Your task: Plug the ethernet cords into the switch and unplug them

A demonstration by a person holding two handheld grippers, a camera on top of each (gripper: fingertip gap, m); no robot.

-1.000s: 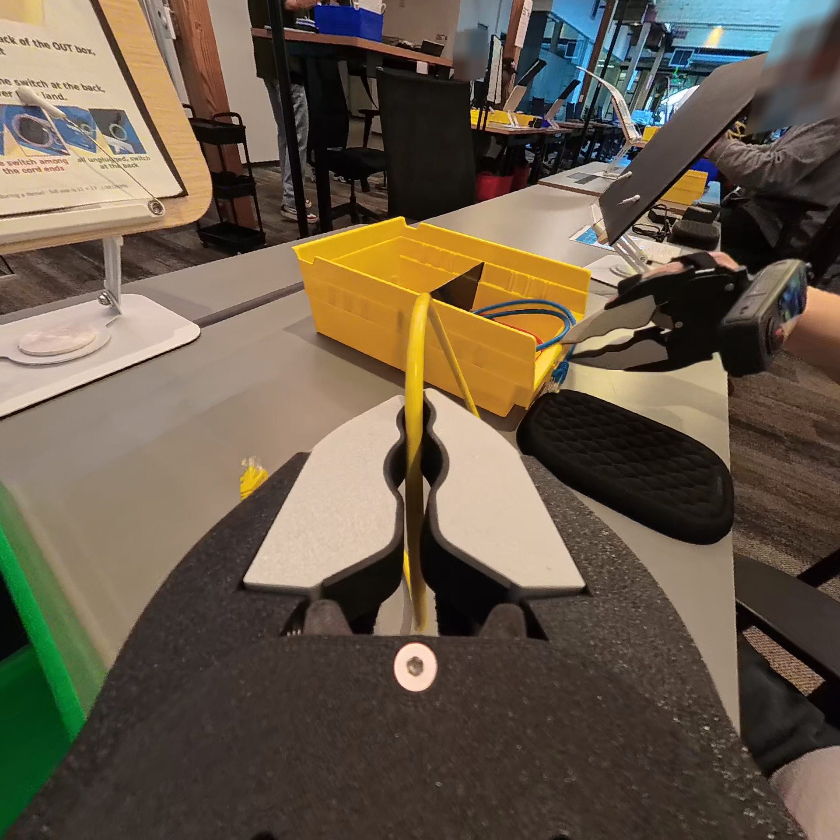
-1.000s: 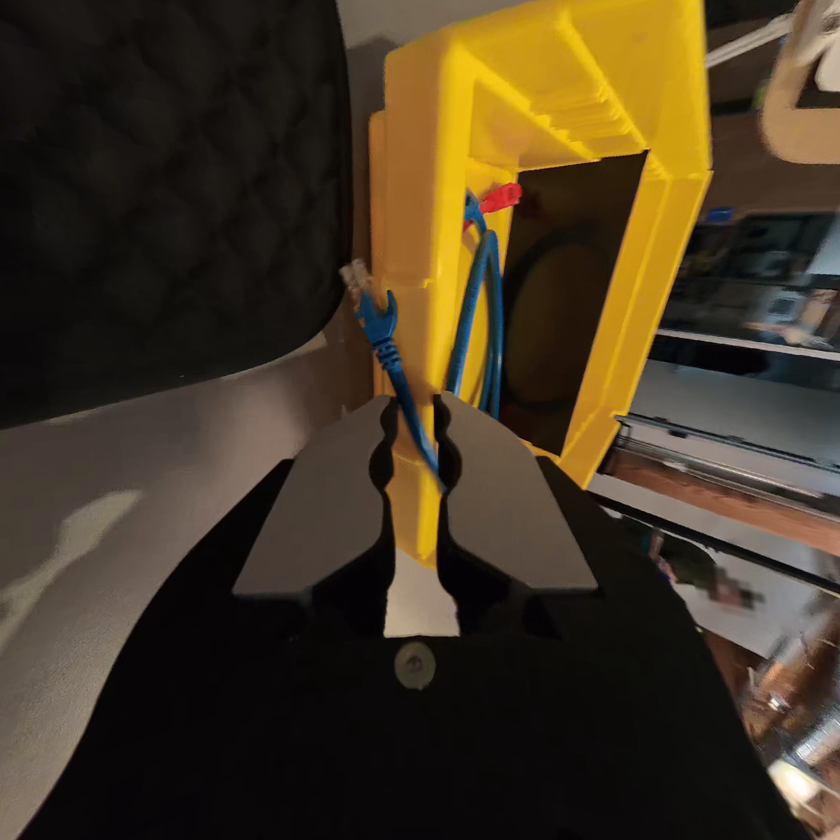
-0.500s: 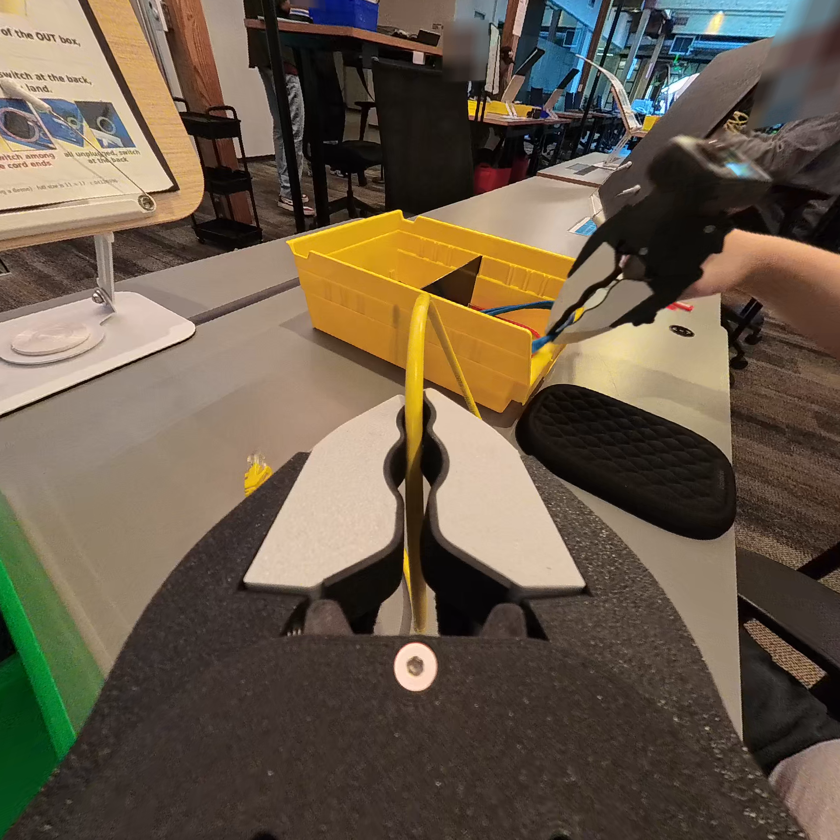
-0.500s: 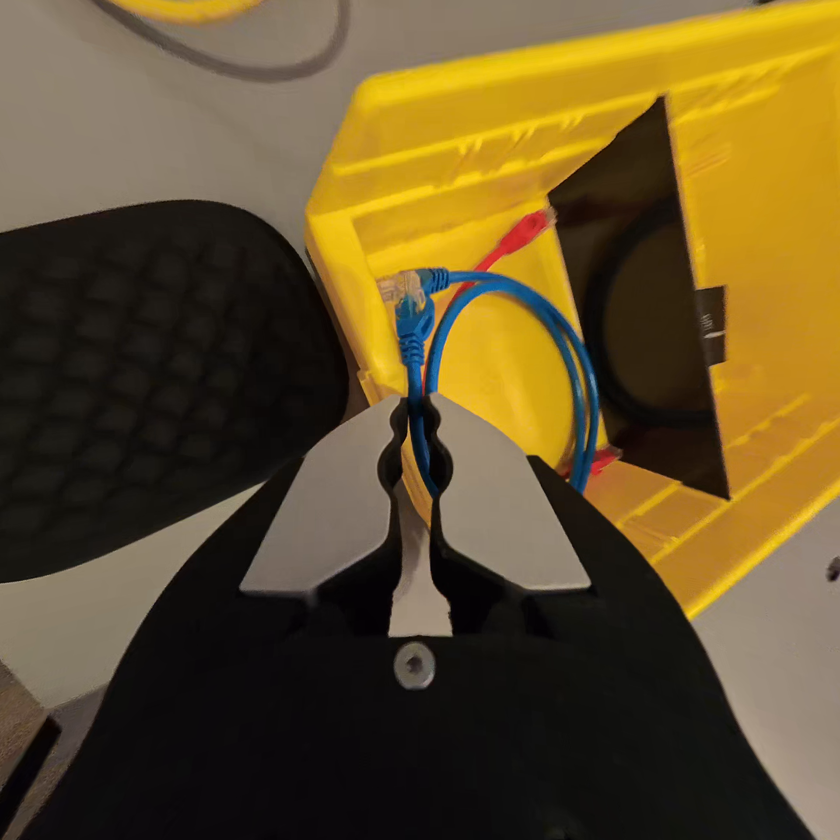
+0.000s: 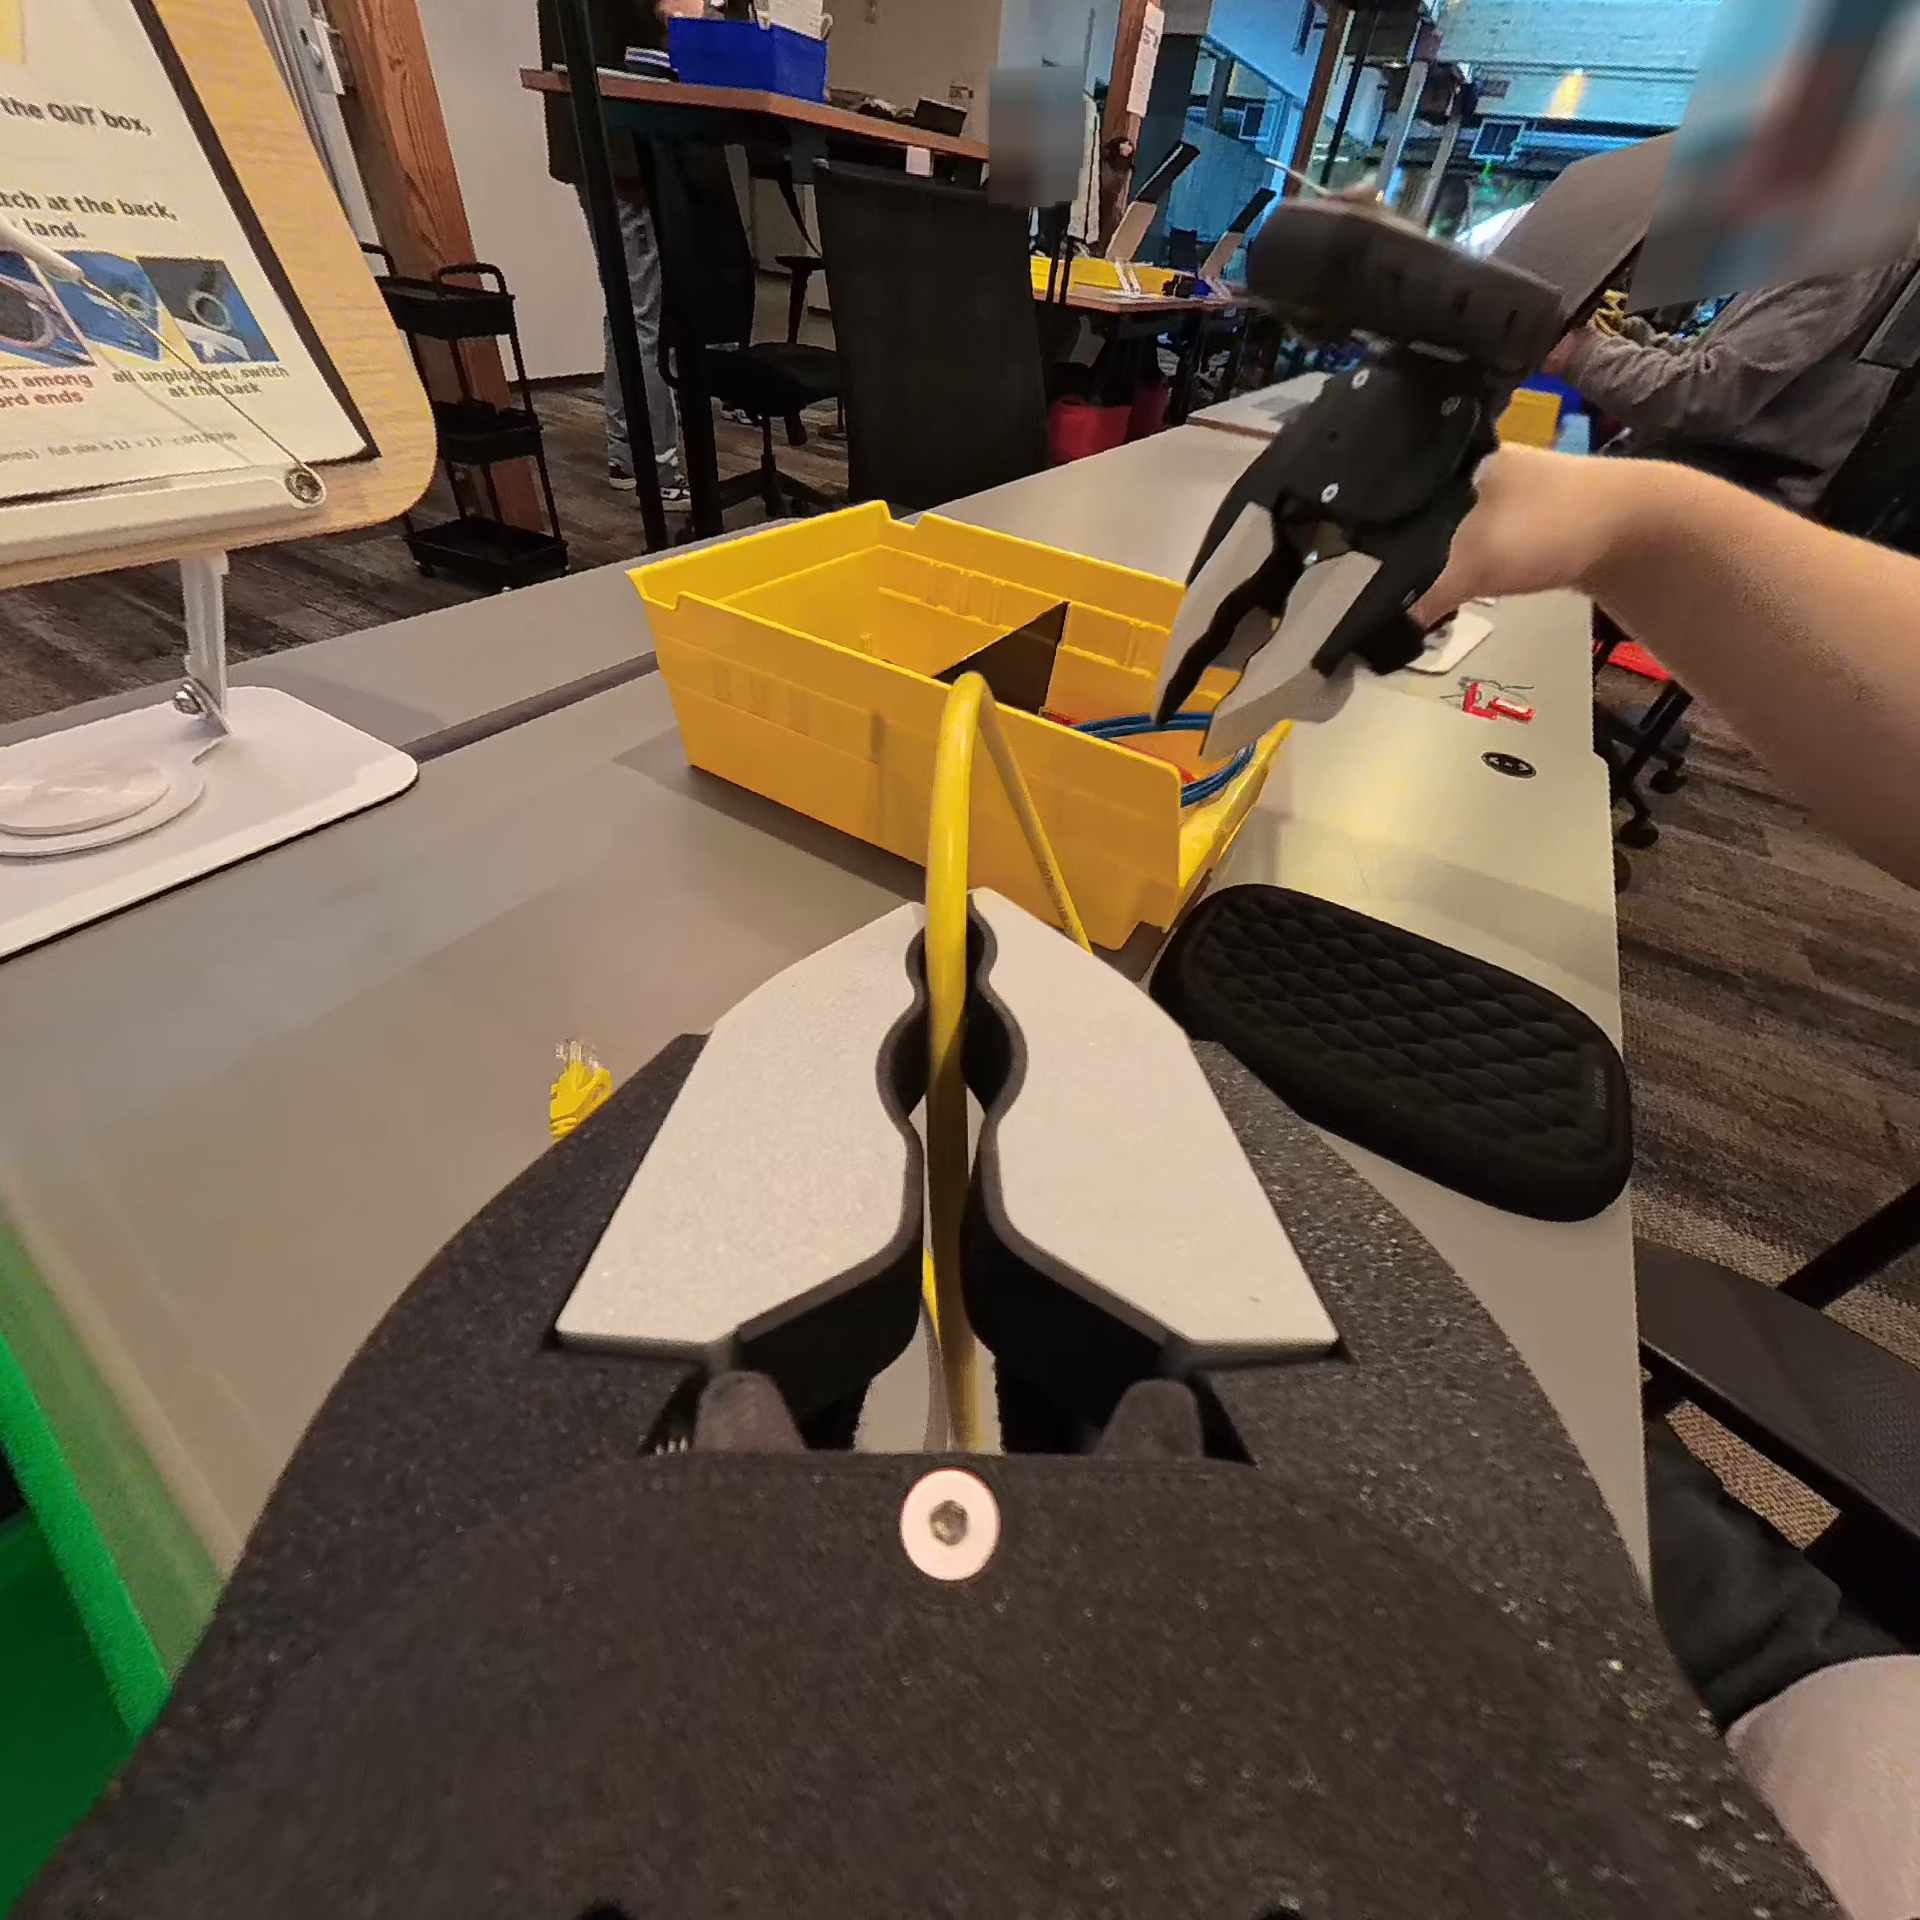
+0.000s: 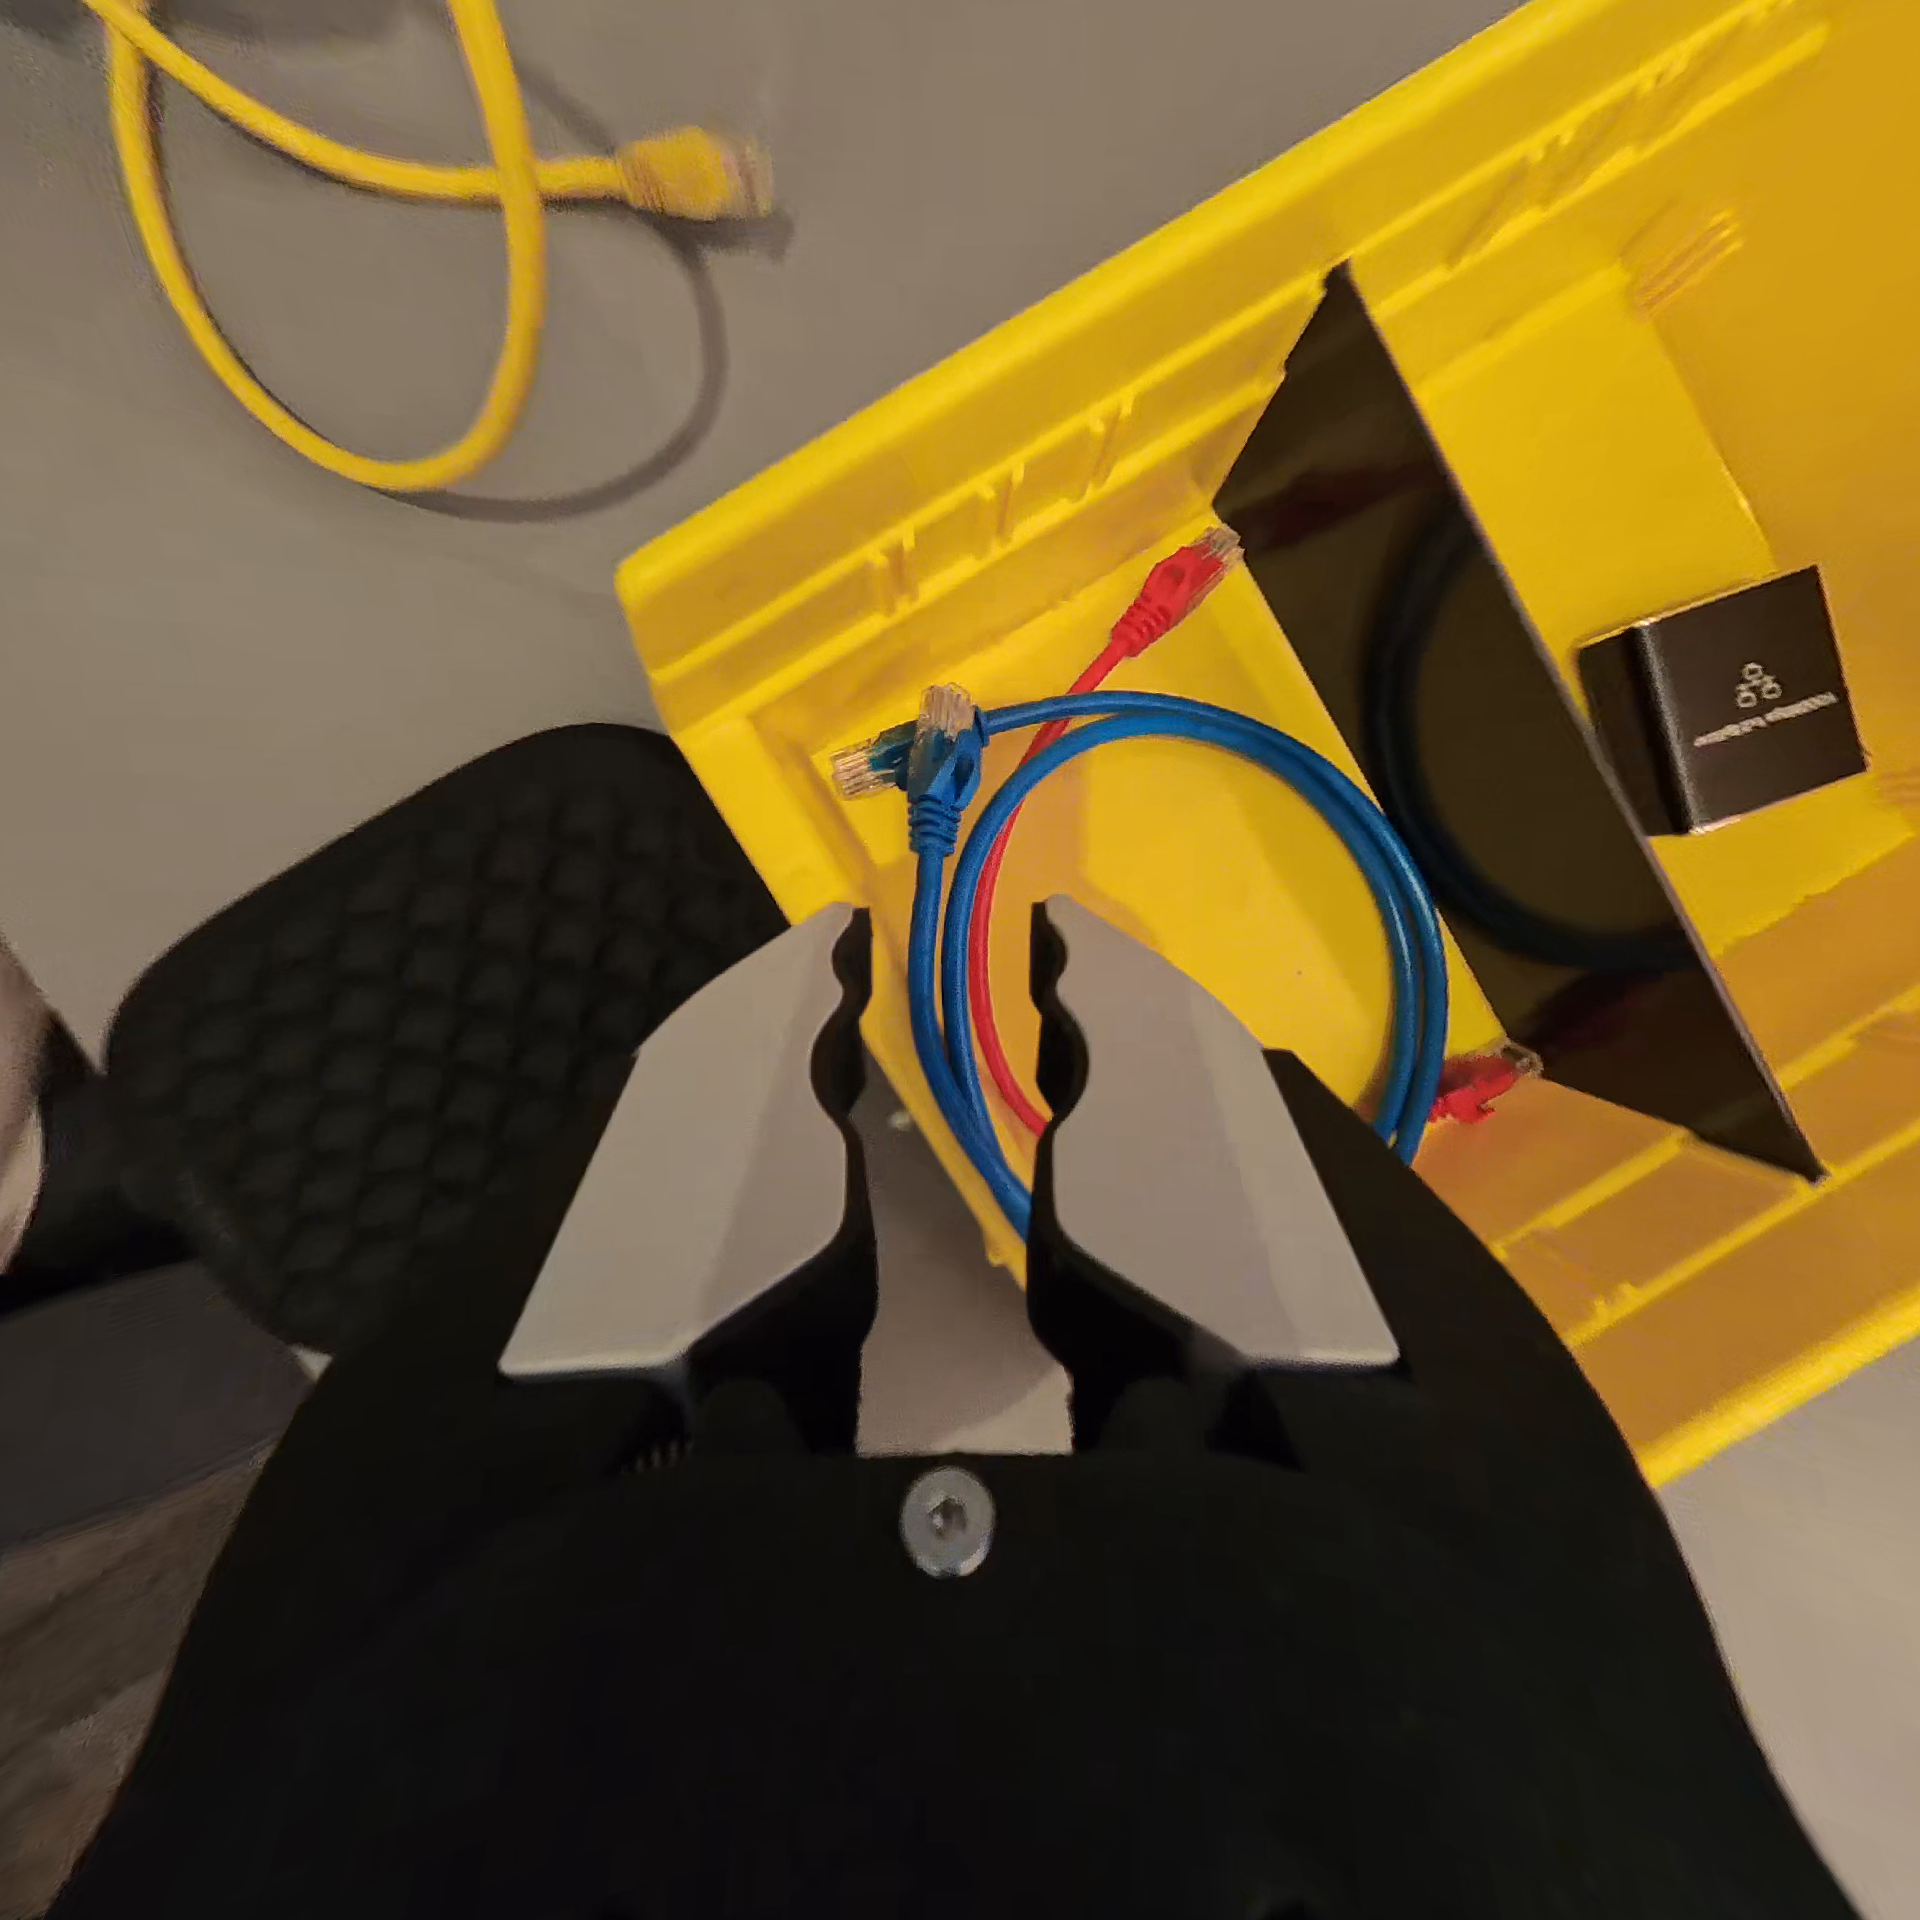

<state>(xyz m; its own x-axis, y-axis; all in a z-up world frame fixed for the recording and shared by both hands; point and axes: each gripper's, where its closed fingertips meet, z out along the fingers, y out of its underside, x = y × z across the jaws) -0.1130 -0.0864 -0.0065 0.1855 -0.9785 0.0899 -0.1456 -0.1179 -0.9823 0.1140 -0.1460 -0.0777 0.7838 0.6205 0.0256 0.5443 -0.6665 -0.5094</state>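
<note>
Grey table [image 6: 312, 623]: coiled blue cord [image 6: 1195, 717] in yellow bin [image 6: 935, 499].

Black quilted pad [image 5: 1392, 1049] beside the yellow bin [image 5: 831, 675], perhaps a document stand [image 5: 197, 582] left

Grey table [image 5: 395, 935] — yellow bin [image 5: 831, 717], black pad [image 5: 1392, 1049], yellow cord [image 6: 343, 177].

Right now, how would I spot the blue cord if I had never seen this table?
Find the yellow bin on the grey table, beside a black pad. A black divider splits it; the blue cord lies coiled in the compartment nearer the pad, under the open right gripper. It forms a round loop, both clear plugs together in the corner, over a thinner red cord.
</note>
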